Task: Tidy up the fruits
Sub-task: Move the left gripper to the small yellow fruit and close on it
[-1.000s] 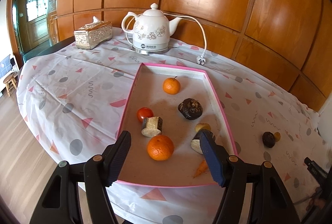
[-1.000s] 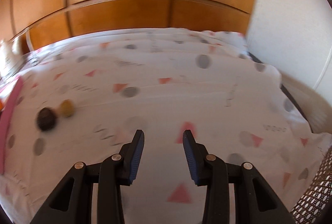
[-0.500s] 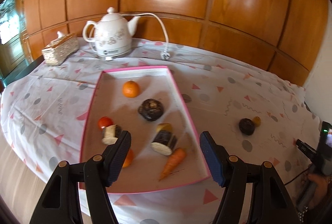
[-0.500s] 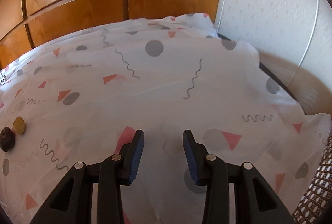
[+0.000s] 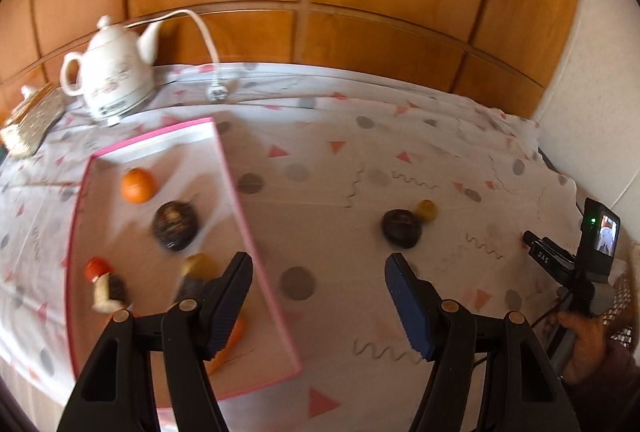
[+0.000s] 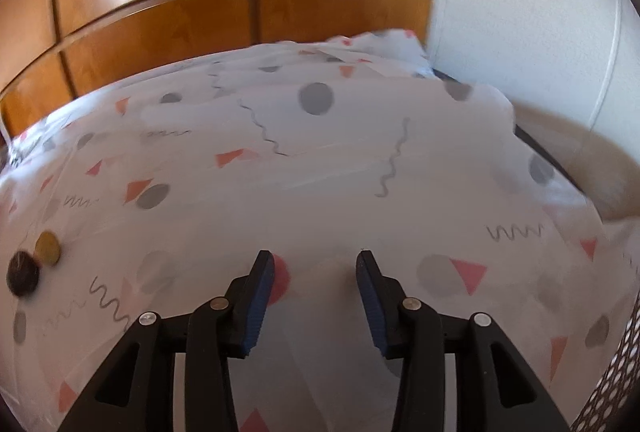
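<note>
The left tongs (image 5: 318, 298) are hanging released, jaws apart with nothing between them, over the patterned cloth on the surface (image 5: 360, 160). The right tongs (image 6: 314, 290) are opening, gripping nothing. Just beyond the left tongs, 2 loose fruits are lying on the cloth, touching: a dark fruit (image 5: 401, 228) and a small yellow fruit (image 5: 426, 210). To the left, a pink-rimmed tray (image 5: 234, 180) is holding an orange (image 5: 138, 185), another dark fruit and a blurred carrot (image 5: 230, 342). Farthest back, a white kettle (image 5: 112, 84) is standing.
</note>
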Motion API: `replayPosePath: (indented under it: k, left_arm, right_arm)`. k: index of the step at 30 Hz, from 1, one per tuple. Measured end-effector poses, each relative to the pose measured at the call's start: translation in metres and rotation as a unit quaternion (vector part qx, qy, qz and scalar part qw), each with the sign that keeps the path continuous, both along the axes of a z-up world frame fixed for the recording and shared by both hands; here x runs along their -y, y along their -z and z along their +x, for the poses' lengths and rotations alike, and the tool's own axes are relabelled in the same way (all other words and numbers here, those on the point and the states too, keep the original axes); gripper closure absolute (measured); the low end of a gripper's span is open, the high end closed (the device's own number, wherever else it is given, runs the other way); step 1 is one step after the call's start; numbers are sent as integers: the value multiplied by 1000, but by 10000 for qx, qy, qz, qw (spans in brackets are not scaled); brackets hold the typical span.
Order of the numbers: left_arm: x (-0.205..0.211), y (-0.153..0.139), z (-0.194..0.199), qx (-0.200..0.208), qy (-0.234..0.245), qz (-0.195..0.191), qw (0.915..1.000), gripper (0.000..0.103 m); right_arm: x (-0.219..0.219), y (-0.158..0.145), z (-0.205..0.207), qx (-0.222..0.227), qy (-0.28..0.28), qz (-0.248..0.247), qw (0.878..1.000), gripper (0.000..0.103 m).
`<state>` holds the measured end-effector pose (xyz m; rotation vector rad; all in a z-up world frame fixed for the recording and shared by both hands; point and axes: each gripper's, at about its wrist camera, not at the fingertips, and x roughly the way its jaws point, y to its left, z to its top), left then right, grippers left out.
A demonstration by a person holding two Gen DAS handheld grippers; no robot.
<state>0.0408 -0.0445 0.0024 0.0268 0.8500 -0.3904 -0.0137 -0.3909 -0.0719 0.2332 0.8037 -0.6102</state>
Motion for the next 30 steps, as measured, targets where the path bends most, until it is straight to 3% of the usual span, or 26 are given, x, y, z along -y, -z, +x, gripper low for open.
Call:
replayPosePath:
  k: [5,12,16,19,23,25,26,30]
  left_arm:
    - [40,-4,15,125,515,113,9985,36]
    - [100,11,41,-146,1388,204,9900,65]
    - [136,26,56,-344,1740,455,9831,64]
    - [158,40,66,-429,1827,723,9796,53]
    - [180,64,77,-602,1985,1041,9727,53]
    - [186,76,80,-566,1950,1256,9711,72]
    - [186,77,80,-508,1894,1261,9724,77]
    - [176,72,77,-475,1744,985,9786,78]
  right_arm:
    - [-4,0,2,-33,79,-40,10000,54]
    - [-3,2,3,-27,39,-32,10000,53]
    - [-3,2,2,-1,19,-25,10000,51]
    - [-3,3,2,9,5,-24,10000,50]
    - [-3,3,2,30,-10,-2,10000,49]
    - [-3,3,2,34,-18,1,10000,48]
    - [-3,3,2,37,-21,5,10000,48]
    - [-4,4,3,47,-31,2,10000,47]
